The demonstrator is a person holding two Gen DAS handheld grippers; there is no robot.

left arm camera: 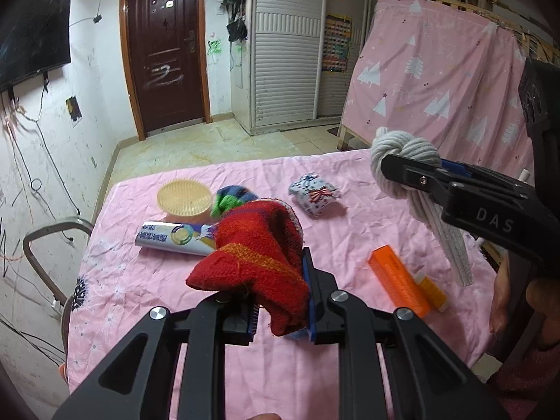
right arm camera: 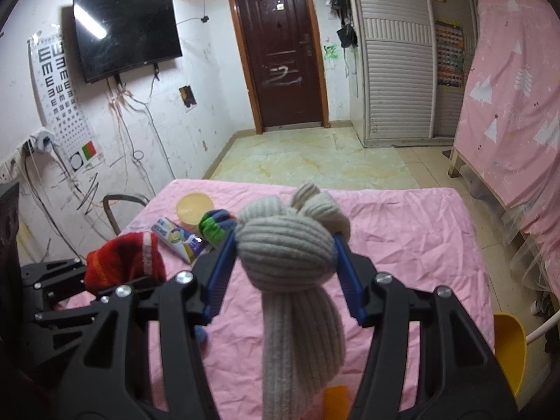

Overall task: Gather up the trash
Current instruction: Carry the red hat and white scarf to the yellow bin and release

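Note:
My left gripper (left arm camera: 280, 280) is shut on a red knitted sock (left arm camera: 255, 262) and holds it above the pink table (left arm camera: 350, 245). My right gripper (right arm camera: 285, 248) is shut on a knotted grey ribbed sock (right arm camera: 283, 252), also lifted; it shows at the right of the left wrist view (left arm camera: 402, 150). On the table lie a silver toothpaste tube (left arm camera: 171, 238), an orange box (left arm camera: 399, 280), a patterned white bundle (left arm camera: 315, 192), a blue-green sock ball (left arm camera: 231, 199) and a round yellow brush (left arm camera: 183, 197).
A metal chair frame (left arm camera: 45, 245) stands at the table's left edge. A yellow dustpan (right arm camera: 509, 346) is on the floor to the right. A pink-covered frame (left arm camera: 437, 80) stands at the far right; door (left arm camera: 164, 52) and tiled floor lie beyond the table.

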